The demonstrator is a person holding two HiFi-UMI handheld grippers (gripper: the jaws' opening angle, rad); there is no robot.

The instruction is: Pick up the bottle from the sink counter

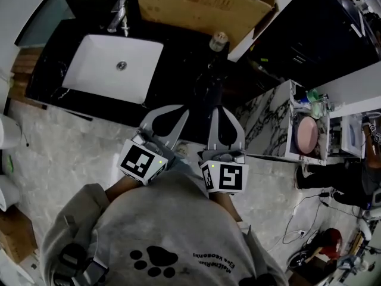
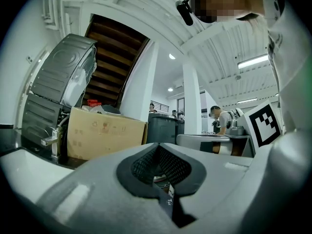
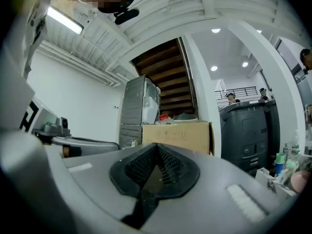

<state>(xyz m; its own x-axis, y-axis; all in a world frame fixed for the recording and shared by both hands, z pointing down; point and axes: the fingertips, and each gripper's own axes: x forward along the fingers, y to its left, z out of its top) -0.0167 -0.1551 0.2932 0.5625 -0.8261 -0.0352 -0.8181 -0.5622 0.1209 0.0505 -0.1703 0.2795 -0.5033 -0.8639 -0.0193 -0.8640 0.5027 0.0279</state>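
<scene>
Grey sweatshirt (image 1: 161, 231) at bottom of head view. Just ahead, left gripper (image 1: 171, 111) and right gripper (image 1: 221, 113) sit side by side, held level. Both have their jaws closed tip to tip with nothing clamped. They sit over the near edge of the black counter (image 1: 178, 58). White basin (image 1: 101, 70) is left of centre, with the faucet (image 1: 119, 16) behind it. Bottle (image 1: 218, 41) stands upright on the counter, right of the basin and ahead of the right gripper, well clear of both. Cardboard box (image 1: 202, 8) is just behind it.
</scene>
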